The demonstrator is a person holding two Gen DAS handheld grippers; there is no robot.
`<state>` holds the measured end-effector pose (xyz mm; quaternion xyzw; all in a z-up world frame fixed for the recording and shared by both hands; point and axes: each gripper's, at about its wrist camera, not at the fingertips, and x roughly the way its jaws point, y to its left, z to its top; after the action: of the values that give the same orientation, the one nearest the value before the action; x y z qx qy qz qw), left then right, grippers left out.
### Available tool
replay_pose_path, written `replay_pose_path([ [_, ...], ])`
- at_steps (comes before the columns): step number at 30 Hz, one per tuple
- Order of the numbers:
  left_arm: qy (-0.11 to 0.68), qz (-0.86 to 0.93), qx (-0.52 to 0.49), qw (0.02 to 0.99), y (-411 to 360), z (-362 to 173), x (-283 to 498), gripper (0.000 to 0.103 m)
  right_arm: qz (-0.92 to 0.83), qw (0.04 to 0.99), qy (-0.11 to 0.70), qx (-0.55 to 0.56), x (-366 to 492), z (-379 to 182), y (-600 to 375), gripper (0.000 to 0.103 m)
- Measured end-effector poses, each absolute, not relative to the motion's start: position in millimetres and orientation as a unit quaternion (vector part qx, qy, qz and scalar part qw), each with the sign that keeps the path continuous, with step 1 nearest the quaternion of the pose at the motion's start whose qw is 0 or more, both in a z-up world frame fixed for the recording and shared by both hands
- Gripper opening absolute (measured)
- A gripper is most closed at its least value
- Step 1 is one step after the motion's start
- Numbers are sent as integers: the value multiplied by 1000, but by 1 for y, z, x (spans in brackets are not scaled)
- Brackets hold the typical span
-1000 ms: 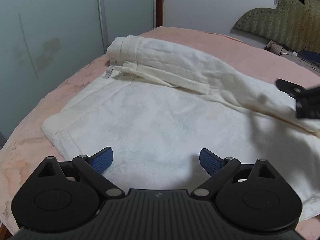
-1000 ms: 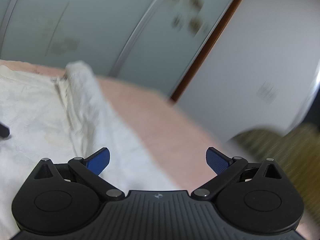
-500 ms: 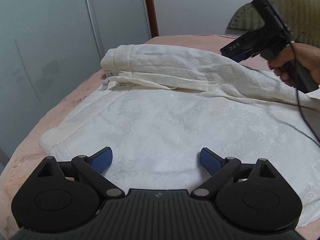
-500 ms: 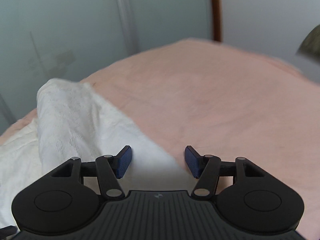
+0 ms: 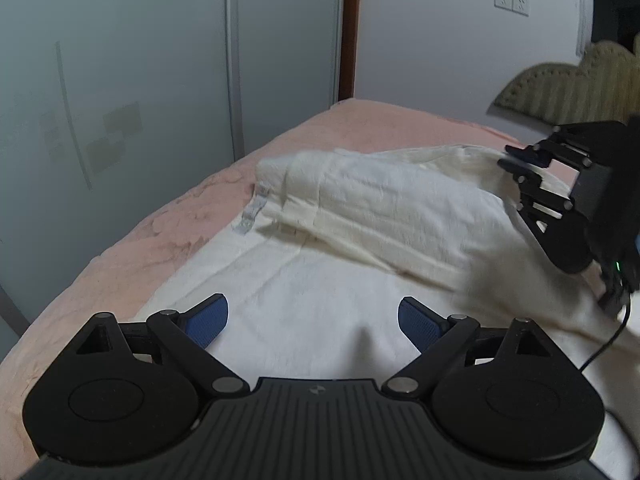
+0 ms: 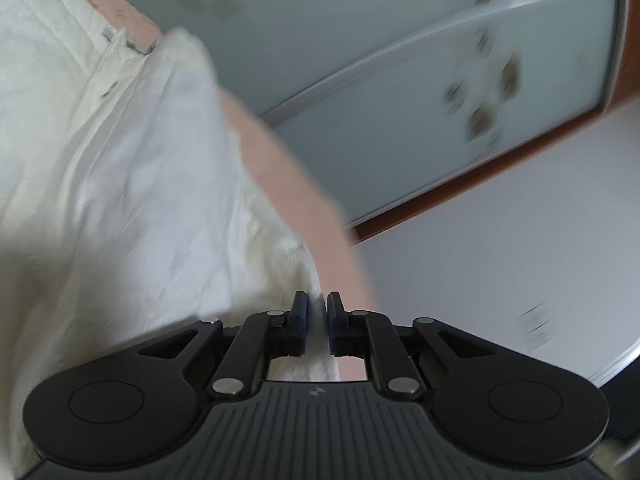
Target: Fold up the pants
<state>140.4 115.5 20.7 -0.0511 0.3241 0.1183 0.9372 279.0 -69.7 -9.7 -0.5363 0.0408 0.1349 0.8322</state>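
Observation:
Cream-white pants point(image 5: 360, 216) lie on a pink bed, partly folded, with one layer doubled over along the far side. My left gripper point(image 5: 312, 320) is open and empty, low over the flat near part of the pants. My right gripper point(image 6: 317, 320) is shut on the far edge of the pants point(image 6: 132, 168), with cloth pinched between its blue pads. It also shows in the left wrist view point(image 5: 516, 164) at the right, lifting that folded edge.
The pink bed point(image 5: 168, 232) drops off at the left edge. Frosted sliding doors point(image 5: 140, 80) stand beyond it. A padded headboard point(image 5: 580, 84) is at the far right. A cable point(image 5: 604, 344) hangs from the right gripper.
My right gripper has closed on the far edge of the pants and tilted, raising the cloth. My left gripper has stayed open over the near part, shifting slightly.

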Motion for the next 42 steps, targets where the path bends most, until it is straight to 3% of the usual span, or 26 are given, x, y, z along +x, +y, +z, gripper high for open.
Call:
replay_pose_path([
  [9,287,128,-159,936,151,33,123,93,237,807,-38,-539,129,-17,-72,4],
  [12,270,140,-179,936,161,32,114,94,293,798,-2,-527,89,-19,-72,4],
  [16,294,143,-170,930,165,27,116,94,292,868,99,-389,134,11,-101,10],
  [17,298,140,-170,929,165,26,115,94,281,889,118,-342,155,21,-113,17],
  [19,305,133,-164,929,163,24,114,94,268,921,157,-236,207,38,-145,65],
  [20,309,128,-158,929,163,22,114,94,267,926,195,-184,239,43,-158,103],
  [25,328,104,-157,926,164,22,126,94,264,903,338,-3,365,26,-194,103],
  [26,331,101,-159,924,166,23,130,95,260,895,361,25,382,17,-198,103],
  [28,339,102,-163,921,167,22,138,95,260,876,399,76,411,-4,-200,92],
  [30,345,99,-169,918,169,21,146,95,257,871,410,84,417,-17,-197,38],
  [32,351,97,-183,913,173,19,154,95,275,875,396,43,413,-17,-187,10],
  [37,351,84,-228,904,182,23,179,92,291,908,250,-166,338,10,-144,8],
  [42,318,17,-284,904,182,45,196,95,328,875,119,-334,233,19,-109,8],
])
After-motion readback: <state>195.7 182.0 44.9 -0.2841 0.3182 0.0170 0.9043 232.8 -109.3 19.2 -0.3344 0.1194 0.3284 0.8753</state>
